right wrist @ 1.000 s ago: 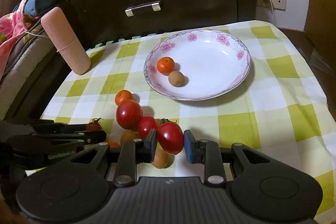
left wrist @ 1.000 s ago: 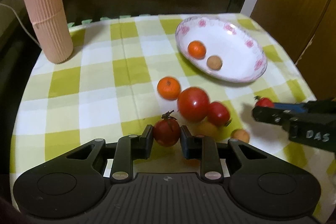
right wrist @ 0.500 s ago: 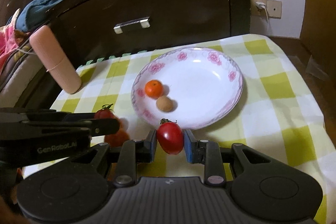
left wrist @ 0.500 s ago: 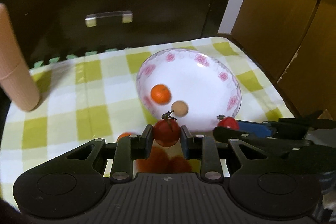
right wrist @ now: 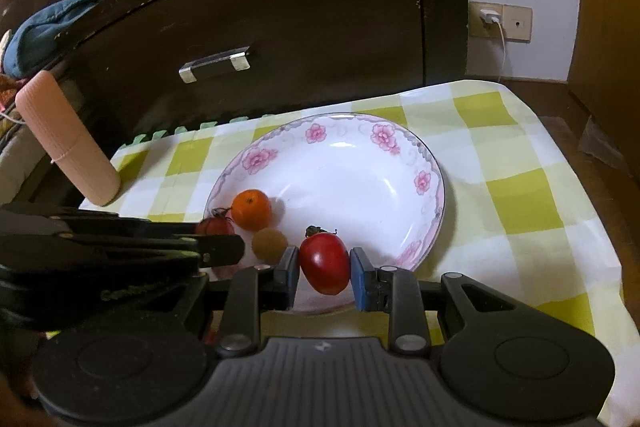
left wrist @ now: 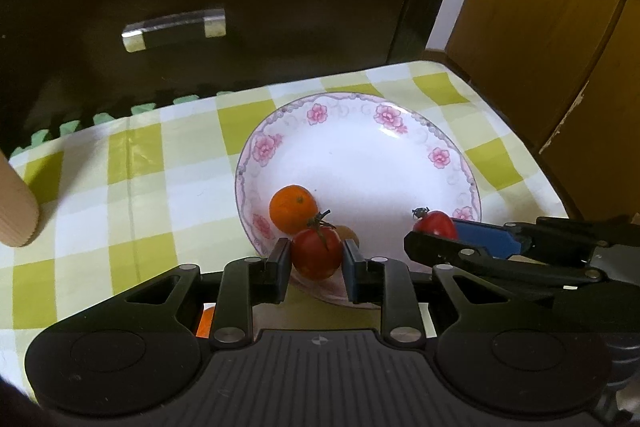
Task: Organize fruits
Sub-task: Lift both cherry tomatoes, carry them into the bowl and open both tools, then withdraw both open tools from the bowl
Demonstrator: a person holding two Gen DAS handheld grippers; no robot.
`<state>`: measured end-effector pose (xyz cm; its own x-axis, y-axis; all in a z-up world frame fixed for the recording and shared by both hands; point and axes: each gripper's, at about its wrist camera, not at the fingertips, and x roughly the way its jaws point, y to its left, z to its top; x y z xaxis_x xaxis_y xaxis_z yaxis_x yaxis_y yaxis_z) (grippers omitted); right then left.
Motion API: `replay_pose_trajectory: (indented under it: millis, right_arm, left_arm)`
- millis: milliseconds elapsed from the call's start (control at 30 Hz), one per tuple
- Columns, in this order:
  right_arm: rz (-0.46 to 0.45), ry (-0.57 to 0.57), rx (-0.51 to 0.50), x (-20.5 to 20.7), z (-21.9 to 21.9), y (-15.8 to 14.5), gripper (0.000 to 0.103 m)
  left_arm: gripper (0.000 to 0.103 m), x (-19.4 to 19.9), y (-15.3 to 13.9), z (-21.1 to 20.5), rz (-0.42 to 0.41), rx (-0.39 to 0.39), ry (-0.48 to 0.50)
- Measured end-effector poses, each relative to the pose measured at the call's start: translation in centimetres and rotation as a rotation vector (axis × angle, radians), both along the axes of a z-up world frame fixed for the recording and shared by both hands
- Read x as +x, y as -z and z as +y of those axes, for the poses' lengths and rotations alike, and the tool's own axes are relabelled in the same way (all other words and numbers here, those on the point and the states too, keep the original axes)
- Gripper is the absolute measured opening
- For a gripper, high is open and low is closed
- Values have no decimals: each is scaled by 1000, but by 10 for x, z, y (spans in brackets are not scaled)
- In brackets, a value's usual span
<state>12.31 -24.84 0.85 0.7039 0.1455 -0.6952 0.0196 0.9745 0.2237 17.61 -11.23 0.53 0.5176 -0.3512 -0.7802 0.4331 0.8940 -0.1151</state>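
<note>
Both tomatoes held at the plate's near rim, ready to be set down.

Your left gripper [left wrist: 316,259] is clamped on a stemmed tomato [left wrist: 316,253] and your right gripper [right wrist: 325,269] pinches a smoother tomato [right wrist: 324,262]; each hangs just over the near edge of the flowered plate [right wrist: 424,163], which looks like the collecting spot. An orange [right wrist: 251,209] and a small brown fruit [right wrist: 269,244] already lie inside it. You carry the tomatoes pinched across their sides with stems up, probably so they drop cleanly. The checked cloth [right wrist: 512,195] lies beneath, a pink ribbed cylinder [right wrist: 66,139] off to the left.
</note>
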Motion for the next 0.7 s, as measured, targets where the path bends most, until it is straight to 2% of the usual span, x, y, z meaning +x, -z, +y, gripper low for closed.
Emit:
replay_pose_trajectory:
  millis: [233,700]
  right_arm:
    - [7,8,32,5,-7,7,28]
    - [-12,22,23,5,-8,4,30]
  left_arm:
    - [34,2,2,-2,8,-2,-6]
    - [41,2,-2,3,6,-14,-22]
